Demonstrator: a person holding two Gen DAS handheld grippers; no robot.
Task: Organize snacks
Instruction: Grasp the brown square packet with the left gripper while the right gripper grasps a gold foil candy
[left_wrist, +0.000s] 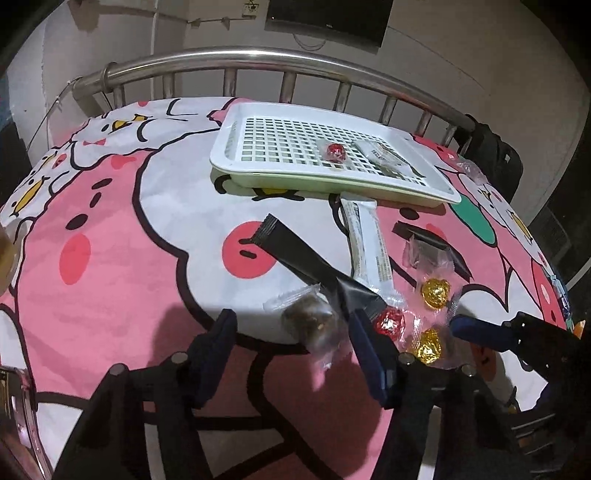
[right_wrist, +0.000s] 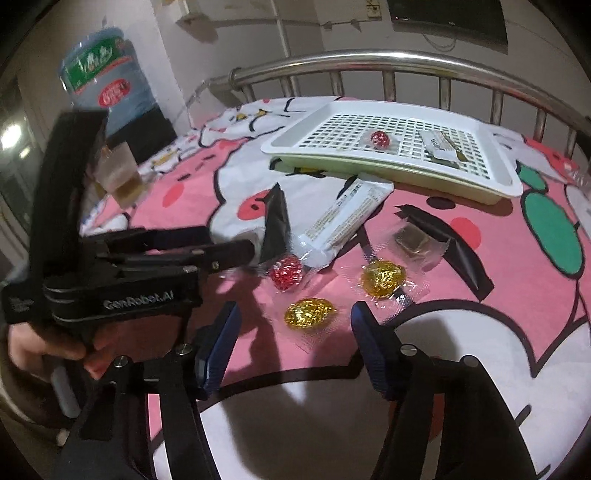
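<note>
Clear-wrapped brown snack (left_wrist: 308, 321) lies between left gripper's (left_wrist: 295, 339) open jaws; right's (right_wrist: 295, 347) open too

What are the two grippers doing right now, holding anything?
Left gripper: open, holding nothing, a clear-wrapped brown snack between its fingers.
Right gripper: open, empty, near a gold candy.

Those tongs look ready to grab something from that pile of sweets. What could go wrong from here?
The left tongs are open around a brown sweet that lies against the black packet and close to a red sweet; closing might catch the packet too or knock the red one. The right tongs are open near a gold sweet, and the two tools sit close together, so they could bump. The tray rests on soft bedding, so a dropped sweet may roll off.
</note>
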